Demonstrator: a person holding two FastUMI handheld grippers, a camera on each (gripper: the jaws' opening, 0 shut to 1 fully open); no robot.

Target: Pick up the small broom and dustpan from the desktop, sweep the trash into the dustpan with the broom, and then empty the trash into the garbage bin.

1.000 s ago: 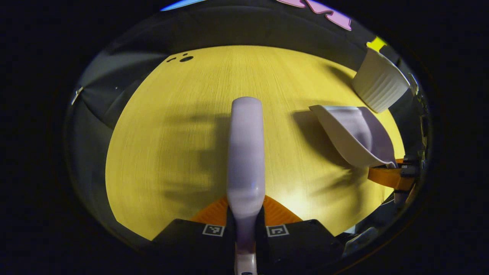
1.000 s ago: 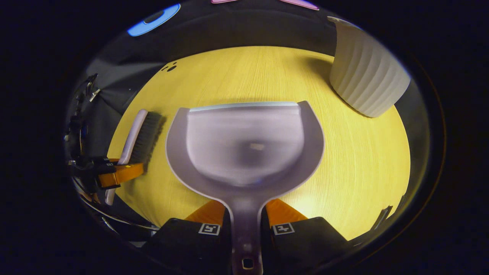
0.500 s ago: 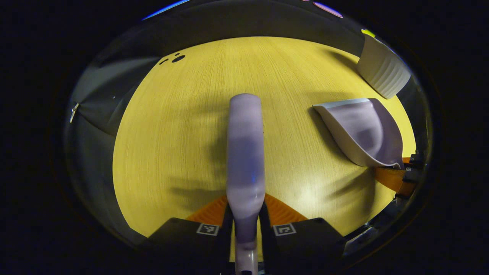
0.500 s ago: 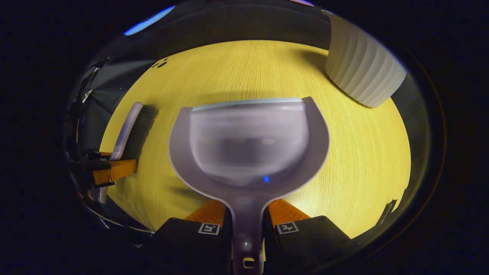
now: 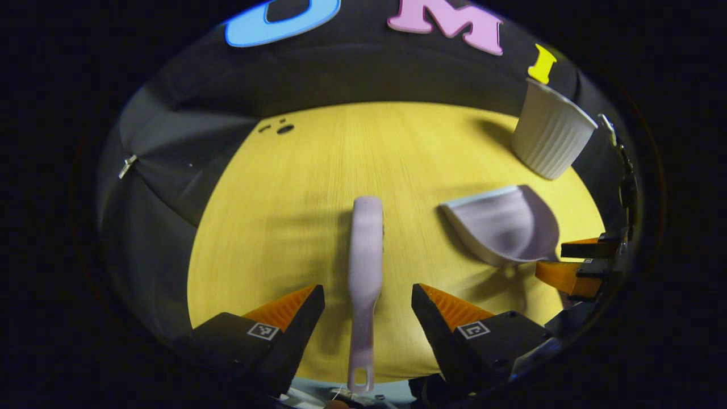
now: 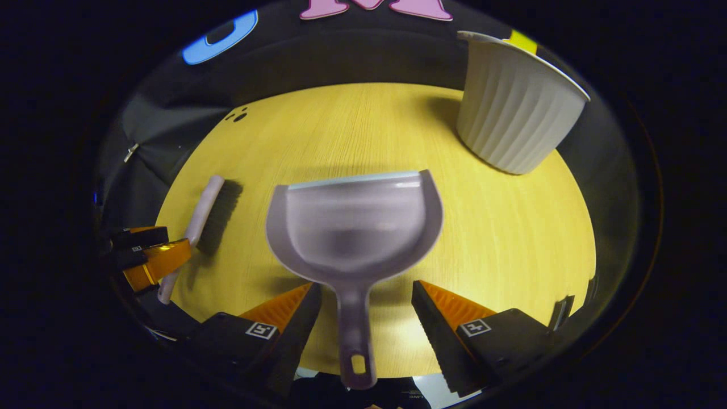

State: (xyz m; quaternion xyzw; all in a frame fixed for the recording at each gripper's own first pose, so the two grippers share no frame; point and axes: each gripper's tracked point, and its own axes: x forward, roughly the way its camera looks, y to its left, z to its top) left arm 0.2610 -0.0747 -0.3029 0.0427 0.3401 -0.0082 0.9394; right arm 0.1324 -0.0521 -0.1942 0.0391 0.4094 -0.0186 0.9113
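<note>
In the left gripper view, the left gripper [image 5: 368, 304] stands wide open with its two fingers splayed either side of the broom [image 5: 365, 250]; neither finger touches the handle, so the broom lies by its own weight on the yellow desktop [image 5: 272, 227], bristles down and its handle end with the hanging hole toward the near edge; that placing suits a tool set down so it cannot roll. To the right in that view lies the dustpan [image 5: 502, 224], mouth turned toward the broom, with the other gripper's fingers apart just beside its handle end; farther right and back stands the ribbed white garbage bin [image 5: 550, 142], upright near the desktop's far edge, close enough for a short carry from pan to rim.

In the right gripper view, the broom [image 6: 213, 213] lies at the left with its dark bristles turned toward the dustpan [image 6: 355, 224], the two well apart; the right gripper [image 6: 366, 309] is likewise open, its fingers clear of the pan's handle on both sides; the pan rests flat on the desktop [image 6: 511, 238] with its straight lip away from the camera, and I see no trash in its bowl, though the bowl is blurred. The garbage bin [image 6: 514, 108] stands upright at the upper right, apart from the pan; no trash shows on the wood. My reading is that both tools sit released and the sweeping and emptying look done.
</note>
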